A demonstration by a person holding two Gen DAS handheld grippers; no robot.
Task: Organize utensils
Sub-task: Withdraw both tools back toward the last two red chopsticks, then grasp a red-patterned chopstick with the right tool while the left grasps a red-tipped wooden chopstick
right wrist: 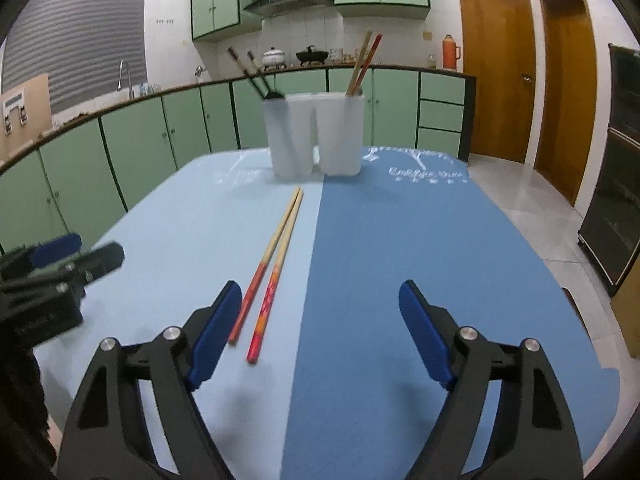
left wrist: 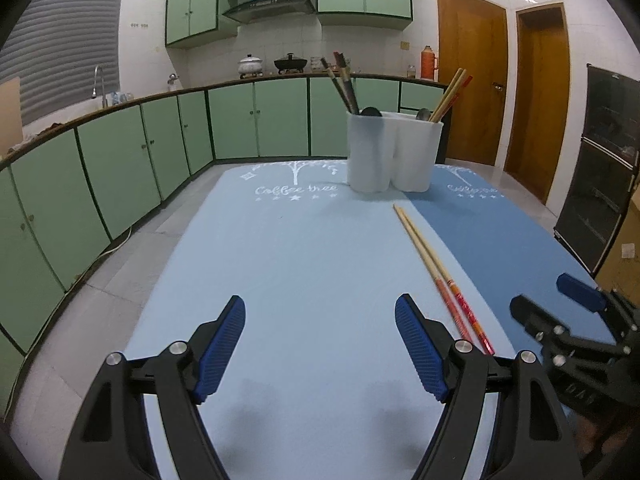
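Note:
A pair of wooden chopsticks [left wrist: 436, 270] with red ends lies on the blue table mats, pointing toward a white utensil holder [left wrist: 394, 151] at the far end. In the right wrist view the chopsticks [right wrist: 276, 256] lie just left of centre, before the holder [right wrist: 316, 136]. The holder has several compartments with dark-handled chopsticks, a spoon and light chopsticks standing in them. My left gripper [left wrist: 320, 344] is open over the light mat, left of the chopsticks. My right gripper [right wrist: 320, 332] is open, its left finger beside the red ends, nothing between the pads.
The table carries a light blue mat [left wrist: 280, 260] and a darker blue mat [right wrist: 420, 260] side by side. Green kitchen cabinets [left wrist: 120, 160] run along the left and back. Wooden doors [right wrist: 496, 64] and a dark cabinet [right wrist: 616, 200] stand at the right.

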